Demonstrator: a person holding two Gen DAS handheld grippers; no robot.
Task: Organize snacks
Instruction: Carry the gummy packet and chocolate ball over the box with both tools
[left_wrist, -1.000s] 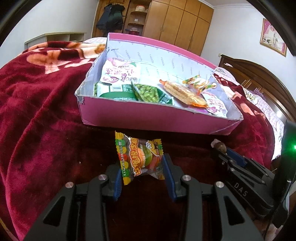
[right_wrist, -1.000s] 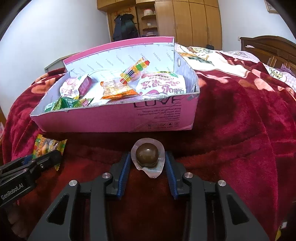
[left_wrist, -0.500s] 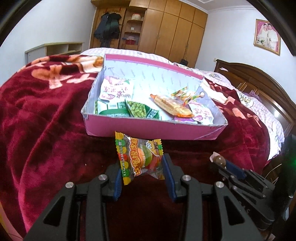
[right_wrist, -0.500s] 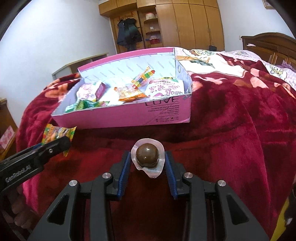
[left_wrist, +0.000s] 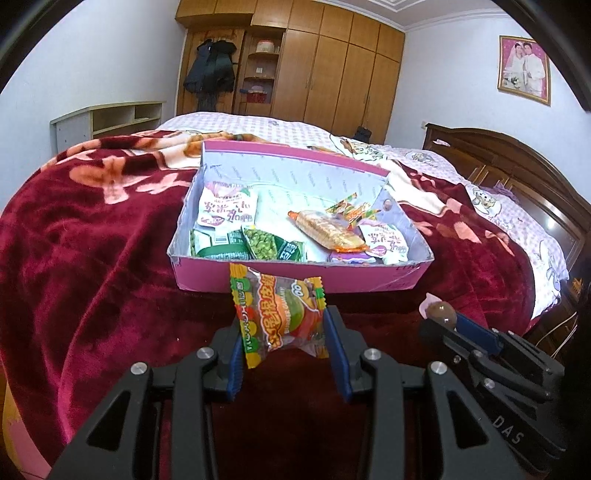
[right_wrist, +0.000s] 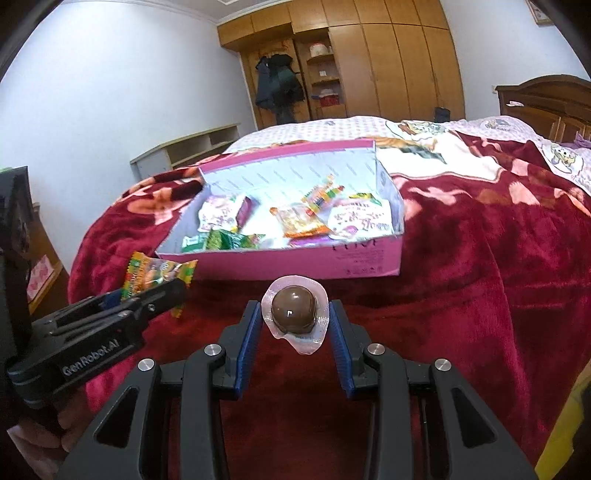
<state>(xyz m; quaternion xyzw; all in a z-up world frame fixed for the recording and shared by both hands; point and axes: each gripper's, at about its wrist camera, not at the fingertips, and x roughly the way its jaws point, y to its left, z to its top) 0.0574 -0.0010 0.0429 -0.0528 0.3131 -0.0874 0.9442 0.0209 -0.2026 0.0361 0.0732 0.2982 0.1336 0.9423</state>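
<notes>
My left gripper (left_wrist: 282, 332) is shut on a colourful gummy candy packet (left_wrist: 279, 315), held above the red blanket in front of the pink box (left_wrist: 295, 278). My right gripper (right_wrist: 294, 325) is shut on a chocolate ball in clear wrapping (right_wrist: 294, 310), also held short of the pink box (right_wrist: 314, 264). The box holds several snack packets. The right gripper with its ball (left_wrist: 439, 312) shows at the right of the left wrist view. The left gripper with its packet (right_wrist: 155, 277) shows at the left of the right wrist view.
The box lies on a bed covered with a dark red floral blanket (left_wrist: 92, 240). A wooden headboard (left_wrist: 517, 177) stands at the right, a wardrobe (left_wrist: 332, 66) and a low shelf (left_wrist: 107, 122) behind. Blanket surrounds the box on all sides.
Both grippers have risen and drawn back from the box with their snacks held. The box now looks smaller and farther, and I see more into it.
</notes>
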